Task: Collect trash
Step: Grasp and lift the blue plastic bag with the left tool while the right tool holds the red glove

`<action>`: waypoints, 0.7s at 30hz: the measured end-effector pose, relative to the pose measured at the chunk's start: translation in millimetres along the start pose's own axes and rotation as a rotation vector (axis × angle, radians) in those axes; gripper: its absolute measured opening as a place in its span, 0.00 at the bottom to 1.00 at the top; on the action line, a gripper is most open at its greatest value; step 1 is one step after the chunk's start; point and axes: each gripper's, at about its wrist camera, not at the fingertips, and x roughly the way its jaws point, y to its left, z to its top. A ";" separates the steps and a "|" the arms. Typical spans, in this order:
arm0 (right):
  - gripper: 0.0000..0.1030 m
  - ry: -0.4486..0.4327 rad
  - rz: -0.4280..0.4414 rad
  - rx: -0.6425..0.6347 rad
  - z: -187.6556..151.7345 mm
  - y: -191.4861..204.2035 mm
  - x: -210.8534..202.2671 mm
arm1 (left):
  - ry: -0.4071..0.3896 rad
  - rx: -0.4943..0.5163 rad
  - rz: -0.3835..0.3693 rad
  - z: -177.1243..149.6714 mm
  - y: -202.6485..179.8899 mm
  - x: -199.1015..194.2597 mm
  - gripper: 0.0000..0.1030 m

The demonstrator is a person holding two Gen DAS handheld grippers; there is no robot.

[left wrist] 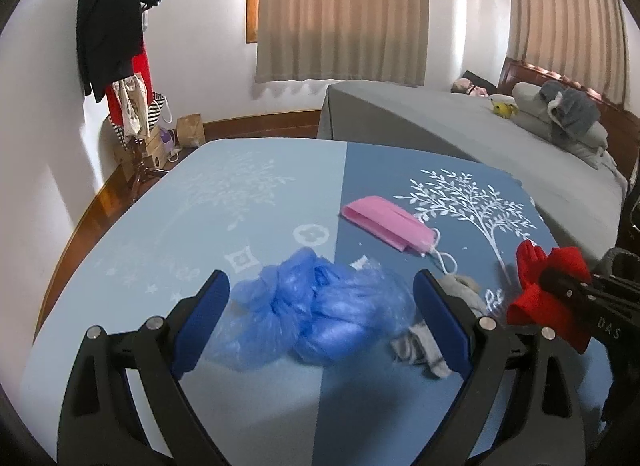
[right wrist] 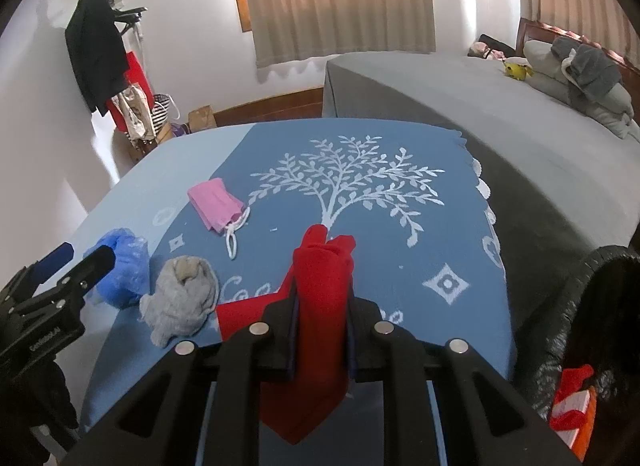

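Tilted downward at frame bottom, the right tongs (right wrist: 322, 330) pinch a crumpled red cloth (right wrist: 322, 286); the left tongs (left wrist: 320, 326) stand spread around a wrinkled blue plastic bag (left wrist: 316, 310) on the bench (left wrist: 160, 225).

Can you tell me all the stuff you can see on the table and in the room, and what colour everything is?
red cloth: one, red, clamped in the right gripper
plastic bag: one, crumpled, blue, on the table between the left gripper's fingers
grey rag: one, grey, beside the blue bag
face mask: one, pink, white loops, mid table
tablecloth: one, two blues, white tree print
black bag: one, black, right of the table, red and orange scraps inside
bed: one, grey, behind the table
curtains: beige, on the windows
coat rack: one, black coat, far left
left gripper: open
right gripper: shut
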 end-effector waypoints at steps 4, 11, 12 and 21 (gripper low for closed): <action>0.17 0.004 -0.002 0.006 2.1 0.2 8.4 | 0.037 0.002 -0.009 2.3 -0.4 12.6 0.78; 0.17 0.016 0.001 -0.009 -0.8 5.7 16.1 | 0.138 -0.022 -0.024 1.3 5.5 34.4 0.71; 0.17 0.018 0.002 -0.009 -0.9 5.8 16.6 | 0.149 -0.026 -0.026 0.9 6.3 36.4 0.71; 0.17 0.036 0.003 -0.004 -1.7 5.1 21.5 | 0.193 -0.045 -0.025 -1.4 10.6 43.8 0.63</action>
